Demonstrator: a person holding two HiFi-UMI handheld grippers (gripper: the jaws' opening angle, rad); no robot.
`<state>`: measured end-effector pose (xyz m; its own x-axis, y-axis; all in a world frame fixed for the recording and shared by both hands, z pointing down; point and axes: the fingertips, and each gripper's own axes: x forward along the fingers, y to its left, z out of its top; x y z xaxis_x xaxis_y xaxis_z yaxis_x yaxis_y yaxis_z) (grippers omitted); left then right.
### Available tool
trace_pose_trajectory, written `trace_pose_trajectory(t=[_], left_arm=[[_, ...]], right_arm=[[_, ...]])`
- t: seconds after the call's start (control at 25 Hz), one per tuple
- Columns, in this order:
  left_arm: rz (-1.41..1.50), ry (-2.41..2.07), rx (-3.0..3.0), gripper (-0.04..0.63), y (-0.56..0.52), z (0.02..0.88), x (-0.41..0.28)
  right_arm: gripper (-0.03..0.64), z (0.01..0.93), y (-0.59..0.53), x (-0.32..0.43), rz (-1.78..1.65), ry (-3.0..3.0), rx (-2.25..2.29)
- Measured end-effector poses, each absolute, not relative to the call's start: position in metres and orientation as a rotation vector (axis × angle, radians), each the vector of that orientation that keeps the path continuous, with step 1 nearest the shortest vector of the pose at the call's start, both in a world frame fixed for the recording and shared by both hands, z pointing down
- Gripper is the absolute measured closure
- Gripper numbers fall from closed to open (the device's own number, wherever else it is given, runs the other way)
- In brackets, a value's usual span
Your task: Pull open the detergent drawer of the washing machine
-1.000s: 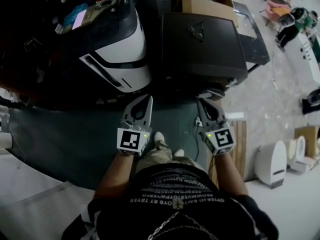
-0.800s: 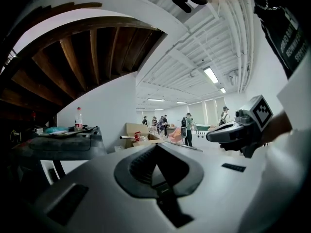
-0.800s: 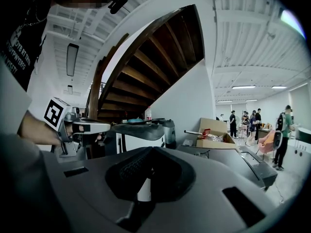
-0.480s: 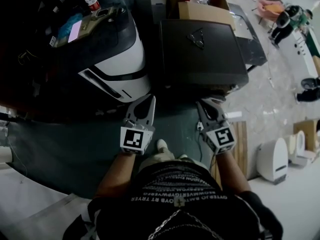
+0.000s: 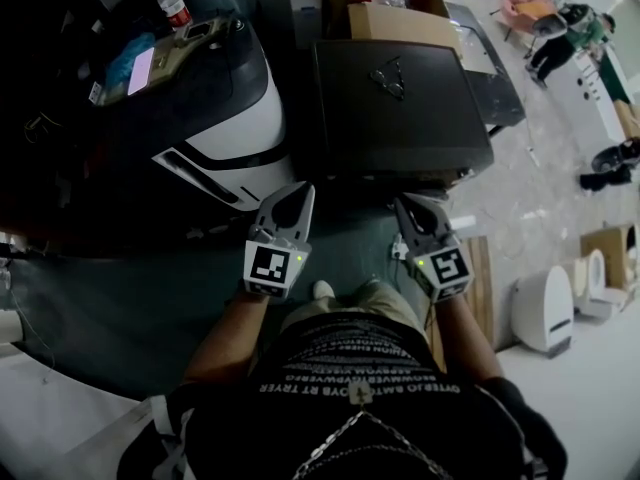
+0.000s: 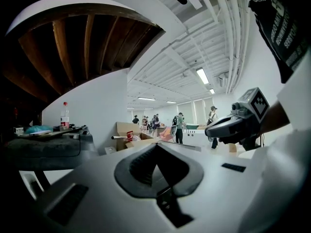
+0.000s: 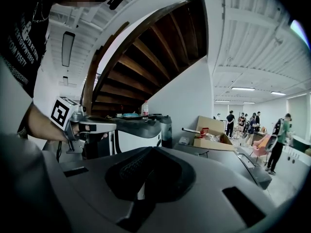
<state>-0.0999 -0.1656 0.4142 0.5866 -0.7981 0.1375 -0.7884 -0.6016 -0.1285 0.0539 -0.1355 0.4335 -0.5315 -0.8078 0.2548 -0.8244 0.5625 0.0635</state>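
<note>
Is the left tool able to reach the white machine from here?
Probably yes. The left tool has its tip near the white machine, by its near corner, and nothing stands between them. Its jaws are shut, though.

Two claws out front, the left claw and the right claw. Two big machines: one white-and-black machine, one black-topped machine. One red-capped bottle, one open cardboard box. Several people far off, too small to count
</note>
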Motion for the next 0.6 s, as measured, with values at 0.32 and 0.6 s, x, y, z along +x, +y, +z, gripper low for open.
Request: trace_pose_trajectory(t=[0.32,0.6], left_arm=[[-0.316,1.386,-2.798,0.603,-0.179,0.432,-0.095],[-0.398,1.458,-2.811,0.603,-0.195,0.471,-0.087]], right_arm=[[0.615,0.441,-0.148,0.061,0.11,-2.536,1.363],[0.615,0.483,-0.166,0.077,0.171,-2.485,1.3]])
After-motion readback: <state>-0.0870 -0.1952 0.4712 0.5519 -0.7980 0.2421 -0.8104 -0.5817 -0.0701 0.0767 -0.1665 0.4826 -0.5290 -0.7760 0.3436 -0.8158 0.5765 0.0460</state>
